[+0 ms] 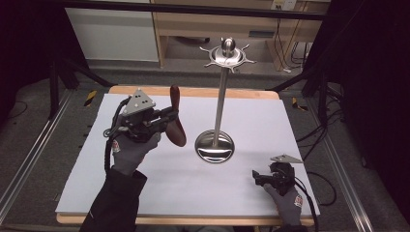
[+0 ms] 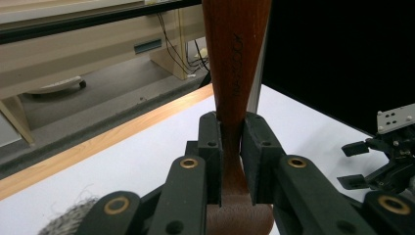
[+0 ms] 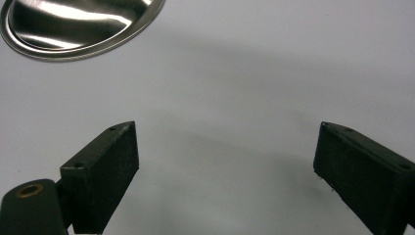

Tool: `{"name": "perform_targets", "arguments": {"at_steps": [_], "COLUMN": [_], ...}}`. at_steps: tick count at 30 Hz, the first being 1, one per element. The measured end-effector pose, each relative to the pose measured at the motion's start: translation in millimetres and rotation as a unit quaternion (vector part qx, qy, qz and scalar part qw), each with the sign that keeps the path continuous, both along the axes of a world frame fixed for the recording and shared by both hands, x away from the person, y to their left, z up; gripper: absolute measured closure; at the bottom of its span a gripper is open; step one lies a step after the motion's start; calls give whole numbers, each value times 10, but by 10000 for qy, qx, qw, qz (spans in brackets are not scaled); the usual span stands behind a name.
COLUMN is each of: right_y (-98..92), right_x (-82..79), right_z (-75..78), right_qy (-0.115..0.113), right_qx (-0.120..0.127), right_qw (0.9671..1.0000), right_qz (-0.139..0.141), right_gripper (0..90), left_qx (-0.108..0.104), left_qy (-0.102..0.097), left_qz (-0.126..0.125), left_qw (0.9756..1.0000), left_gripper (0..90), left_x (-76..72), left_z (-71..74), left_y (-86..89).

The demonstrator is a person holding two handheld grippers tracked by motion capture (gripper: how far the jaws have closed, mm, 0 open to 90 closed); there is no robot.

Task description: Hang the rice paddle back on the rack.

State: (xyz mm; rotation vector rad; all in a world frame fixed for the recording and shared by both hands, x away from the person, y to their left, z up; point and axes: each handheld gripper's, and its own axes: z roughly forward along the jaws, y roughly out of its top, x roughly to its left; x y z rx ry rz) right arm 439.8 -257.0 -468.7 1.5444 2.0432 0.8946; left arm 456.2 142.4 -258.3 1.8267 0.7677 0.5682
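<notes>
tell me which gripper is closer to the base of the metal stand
Left. The left gripper, shut on a wooden utensil, is just left of the stand's round base. The right gripper, open, sits farther off toward the table's near right corner.

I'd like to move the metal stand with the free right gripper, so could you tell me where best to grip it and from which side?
Grip the metal stand on its thin upright pole, about midway, coming level from the right with the open right gripper. The round base is too wide and flat, and the hooked crown is awkward.
</notes>
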Motion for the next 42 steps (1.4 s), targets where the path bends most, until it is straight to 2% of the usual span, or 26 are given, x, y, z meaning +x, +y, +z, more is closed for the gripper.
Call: {"name": "perform_targets", "arguments": {"at_steps": [7, 11, 14, 22, 42], "right_y": [3, 1, 0, -1, -8], "right_x": [3, 3, 3, 5, 7], "right_z": [-1, 0, 1, 2, -2], "right_qy": [14, 12, 4, 26, 9], "right_qx": [-3, 0, 4, 20, 5], "right_qw": [10000, 10000, 10000, 10000, 10000], "right_qz": [8, 7, 4, -20, 23], "right_gripper": [100, 100, 99, 100, 99], "left_qx": [-37, -113, -39, 4, -8], "left_qy": [16, 110, 22, -56, -37], "left_qz": [-24, -45, -49, -88, -189], "left_qw": [10000, 9999, 10000, 9999, 9998], "left_gripper": [787, 787, 787, 787, 787], "left_x": [19, 16, 41, 61, 201], "left_z": [56, 96, 136, 221, 319], "left_y": [-24, -51, -84, -149, -316]}}
